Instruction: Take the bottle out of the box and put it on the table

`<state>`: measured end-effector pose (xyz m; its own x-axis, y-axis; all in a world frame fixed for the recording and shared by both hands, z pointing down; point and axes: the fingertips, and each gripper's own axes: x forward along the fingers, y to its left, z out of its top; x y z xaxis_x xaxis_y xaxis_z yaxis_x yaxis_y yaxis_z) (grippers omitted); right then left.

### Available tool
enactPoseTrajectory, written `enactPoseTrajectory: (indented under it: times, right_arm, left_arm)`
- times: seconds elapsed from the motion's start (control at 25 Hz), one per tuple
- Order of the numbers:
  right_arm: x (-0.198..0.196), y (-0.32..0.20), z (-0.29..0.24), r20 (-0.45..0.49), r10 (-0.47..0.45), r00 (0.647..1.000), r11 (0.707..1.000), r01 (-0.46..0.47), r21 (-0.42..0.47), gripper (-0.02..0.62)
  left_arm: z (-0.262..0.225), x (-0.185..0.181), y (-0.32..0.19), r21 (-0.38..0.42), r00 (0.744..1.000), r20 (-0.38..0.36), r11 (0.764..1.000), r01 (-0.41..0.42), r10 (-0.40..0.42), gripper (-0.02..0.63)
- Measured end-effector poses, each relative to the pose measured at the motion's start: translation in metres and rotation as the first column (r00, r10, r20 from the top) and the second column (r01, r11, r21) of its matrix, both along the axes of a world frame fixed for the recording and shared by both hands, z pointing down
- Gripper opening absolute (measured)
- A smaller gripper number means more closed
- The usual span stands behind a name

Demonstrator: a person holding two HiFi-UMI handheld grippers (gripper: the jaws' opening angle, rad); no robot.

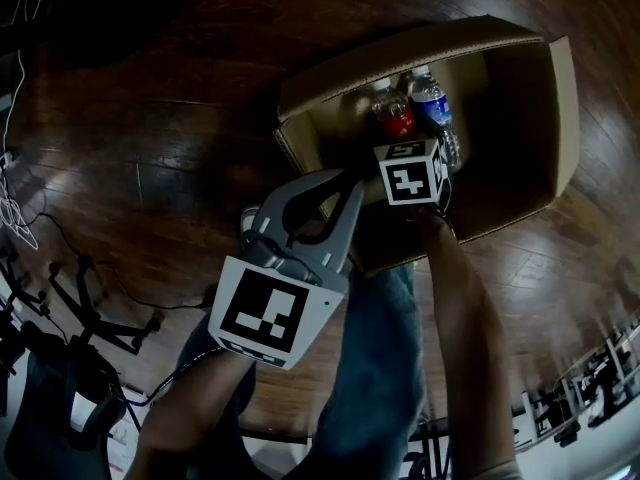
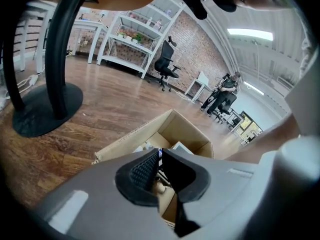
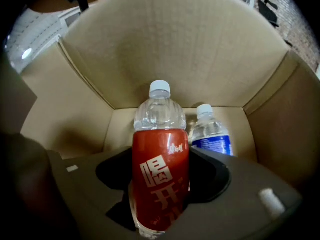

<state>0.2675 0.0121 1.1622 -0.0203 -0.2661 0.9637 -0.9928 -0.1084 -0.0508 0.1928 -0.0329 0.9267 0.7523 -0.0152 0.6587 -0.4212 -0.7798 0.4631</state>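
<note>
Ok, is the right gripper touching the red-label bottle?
Cannot tell. The right gripper view shows the red-label bottle standing between the jaws of the right gripper, but neither contact nor gap is plain at either pad.

Gripper [image 2: 161, 151] jaws almost together, nothing between them (only a slit). Past them an open box [image 2: 186, 132] on wood floor [image 2: 105, 109]. Black stand [image 2: 45, 106] at left. Far back: white shelves [image 2: 132, 34], office chair [image 2: 165, 66], brick wall [image 2: 200, 49], seated people [image 2: 225, 91].
</note>
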Motion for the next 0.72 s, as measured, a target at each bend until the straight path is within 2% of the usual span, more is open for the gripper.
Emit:
enactPoseTrajectory:
  times: [0.32, 0.72]
  right_arm:
    - [0.002, 0.002, -0.094, 0.071, 0.110, 0.991, 0.986, -0.118, 0.121, 0.295]
    - [0.007, -0.024, -0.254, 0.145, 0.166, 0.975, 0.934, -0.203, 0.294, 0.296]
  left_arm:
    - [-0.034, -0.010, 0.018, 0.018, 0.998, 0.040, 0.999, 0.041, -0.042, 0.017]
    - [-0.142, 0.006, -0.002, 0.060, 0.993, 0.027, 0.991, 0.117, -0.119, 0.017]
